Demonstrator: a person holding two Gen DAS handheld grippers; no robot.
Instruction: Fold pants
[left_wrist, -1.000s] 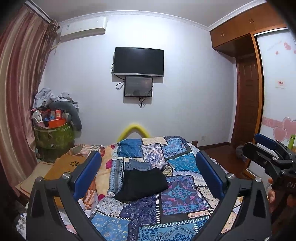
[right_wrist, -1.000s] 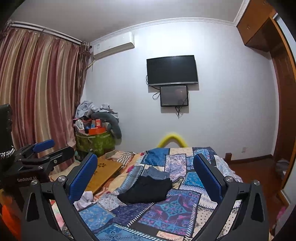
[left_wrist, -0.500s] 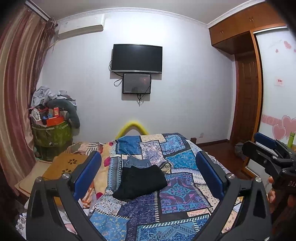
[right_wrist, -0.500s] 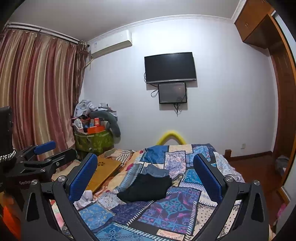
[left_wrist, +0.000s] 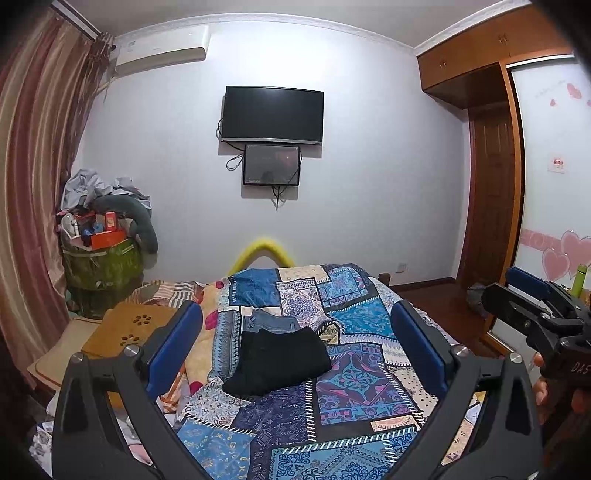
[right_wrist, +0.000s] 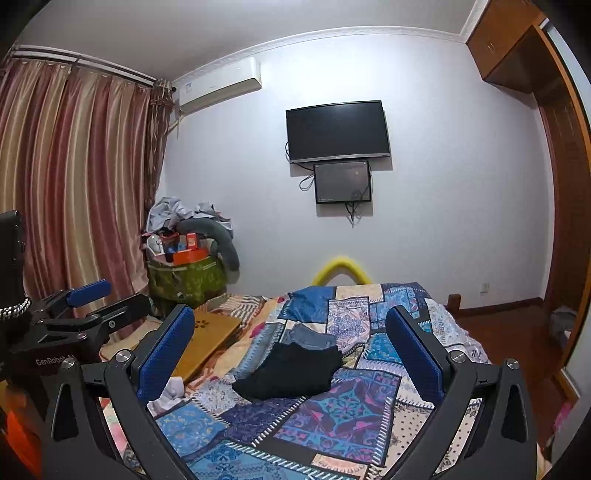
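Both pairs of tongs are held up over the near end of the bed, side by side, and neither is touching cloth. The left tongs stand released, blue pads wide apart with nothing between them; the right tongs are released and empty as well. In the left view the right tool shows at the far right edge with part of a hand behind it.

The black pants lie out on the patchwork quilt, roughly mid-bed and nearer its left edge. They already look gathered into a compact, roughly rectangular bundle, though its near left corner trails out loosely. Just behind them, touching or slightly overlapped by them, sits a pair of blue jeans, also folded small. Off the left edge of the bed is a wooden lap tray, and in the corner beyond stands a green hamper piled with clutter.

To my eye this is a pause between steps: either the black pair is about done, or one last fold is pending. Whichever it is, the next move calls for bringing both tongs forward and down to the bundle, well ahead of where they hang now, and pinching the loose near edge without dragging the jeans behind.
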